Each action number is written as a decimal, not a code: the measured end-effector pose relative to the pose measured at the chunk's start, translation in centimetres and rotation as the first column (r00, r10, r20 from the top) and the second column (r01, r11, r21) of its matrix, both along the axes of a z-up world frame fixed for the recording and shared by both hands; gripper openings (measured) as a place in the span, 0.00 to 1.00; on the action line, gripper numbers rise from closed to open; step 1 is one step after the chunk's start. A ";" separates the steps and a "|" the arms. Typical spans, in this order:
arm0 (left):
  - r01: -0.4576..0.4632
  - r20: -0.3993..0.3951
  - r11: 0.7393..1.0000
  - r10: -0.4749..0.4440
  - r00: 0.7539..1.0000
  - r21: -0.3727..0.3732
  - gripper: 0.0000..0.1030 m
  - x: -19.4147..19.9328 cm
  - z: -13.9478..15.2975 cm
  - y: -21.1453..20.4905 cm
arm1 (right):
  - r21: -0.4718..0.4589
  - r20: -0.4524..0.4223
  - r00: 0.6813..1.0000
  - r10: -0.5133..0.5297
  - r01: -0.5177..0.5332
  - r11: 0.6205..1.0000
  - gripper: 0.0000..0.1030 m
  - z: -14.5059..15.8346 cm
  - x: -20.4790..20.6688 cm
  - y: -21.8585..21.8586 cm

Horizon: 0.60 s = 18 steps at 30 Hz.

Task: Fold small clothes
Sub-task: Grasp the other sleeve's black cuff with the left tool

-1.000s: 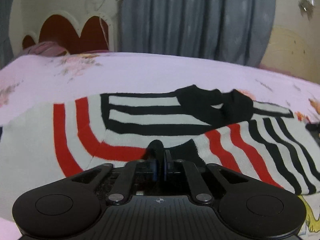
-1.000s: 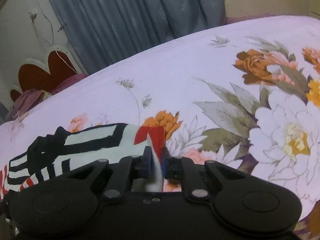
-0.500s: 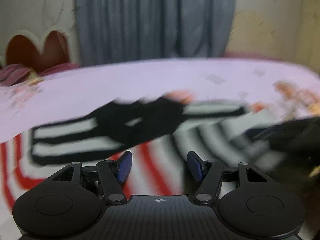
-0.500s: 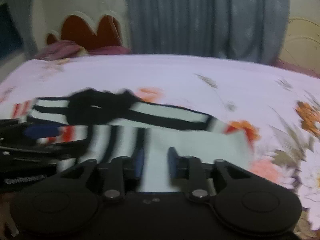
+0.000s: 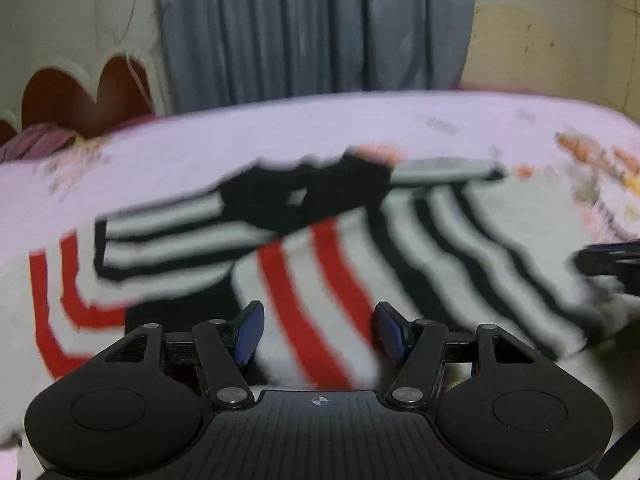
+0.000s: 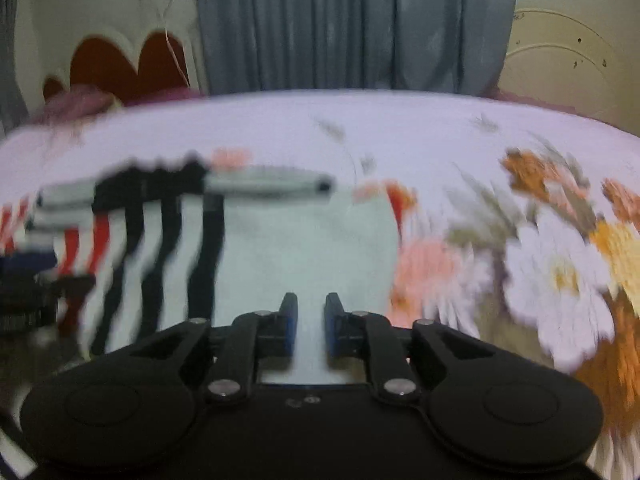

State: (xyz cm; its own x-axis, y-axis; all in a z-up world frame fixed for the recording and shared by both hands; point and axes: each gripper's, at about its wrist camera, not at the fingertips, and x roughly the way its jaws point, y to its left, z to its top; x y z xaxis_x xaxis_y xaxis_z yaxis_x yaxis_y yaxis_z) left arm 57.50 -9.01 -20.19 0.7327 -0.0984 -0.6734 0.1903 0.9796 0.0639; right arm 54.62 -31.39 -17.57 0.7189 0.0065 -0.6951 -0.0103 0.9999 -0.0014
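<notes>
Since a second ago you've let go with both: your left hand-held gripper (image 5: 318, 330) gapes wide, your right hand-held gripper (image 6: 307, 330) stands slightly parted, and the striped garment (image 5: 340, 248) lies on the bed (image 6: 400, 136) just beyond both, long axis left-to-right.

A folded garment (image 5: 328, 256) lies on the bed (image 5: 200, 152) just ahead of my left gripper (image 5: 318, 330) and right gripper (image 6: 311, 330). Behind the bed hangs a curtain (image 5: 312, 28), a headboard (image 5: 84, 96) to its left.
</notes>
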 end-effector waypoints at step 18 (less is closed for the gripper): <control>-0.045 -0.028 0.998 0.044 0.999 -0.049 0.67 -1.2 -0.6 4.2 | -0.044 -0.081 0.997 -0.009 0.006 0.999 0.18 0.3 -3.3 2.5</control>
State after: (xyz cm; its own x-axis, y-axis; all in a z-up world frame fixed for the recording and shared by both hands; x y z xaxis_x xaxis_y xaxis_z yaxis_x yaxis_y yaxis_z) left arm 56.30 -4.78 -20.80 0.7191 -0.0999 -0.6877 0.1472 0.9891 0.0102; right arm 51.35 -28.87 -17.28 0.6602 -0.0303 -0.7505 -0.0048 0.9990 -0.0445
